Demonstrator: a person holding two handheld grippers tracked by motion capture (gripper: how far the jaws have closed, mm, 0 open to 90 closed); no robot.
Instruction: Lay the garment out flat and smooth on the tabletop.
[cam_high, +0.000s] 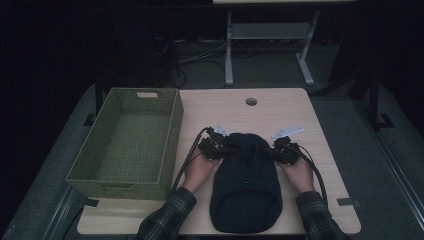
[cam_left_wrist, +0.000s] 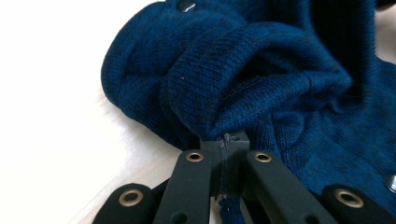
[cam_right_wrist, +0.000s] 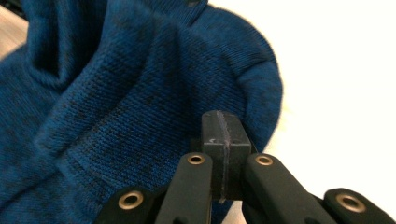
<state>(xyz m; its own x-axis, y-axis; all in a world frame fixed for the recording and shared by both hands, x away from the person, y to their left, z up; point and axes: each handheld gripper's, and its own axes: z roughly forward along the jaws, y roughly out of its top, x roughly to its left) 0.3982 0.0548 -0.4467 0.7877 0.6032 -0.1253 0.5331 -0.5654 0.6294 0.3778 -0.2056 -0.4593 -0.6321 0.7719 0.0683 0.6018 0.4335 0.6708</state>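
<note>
A dark blue knit garment (cam_high: 245, 185) lies in a long bunched heap on the wooden table (cam_high: 320, 165), running from the front edge toward the middle. My left gripper (cam_high: 219, 145) is at its far left corner and my right gripper (cam_high: 278, 148) at its far right corner. In the left gripper view the pads (cam_left_wrist: 225, 140) are shut on a thick fold of the knit (cam_left_wrist: 261, 70). In the right gripper view the pads (cam_right_wrist: 223, 126) are pressed together on a thin edge of the same cloth (cam_right_wrist: 116, 93). Metal snaps (cam_left_wrist: 187, 5) dot the fabric.
A large green woven basket (cam_high: 172, 145) stands on the table's left part, close beside my left hand. A round cable hole (cam_high: 251, 101) sits near the far edge. Behind the table are another table's white legs (cam_high: 229, 55) and floor cables.
</note>
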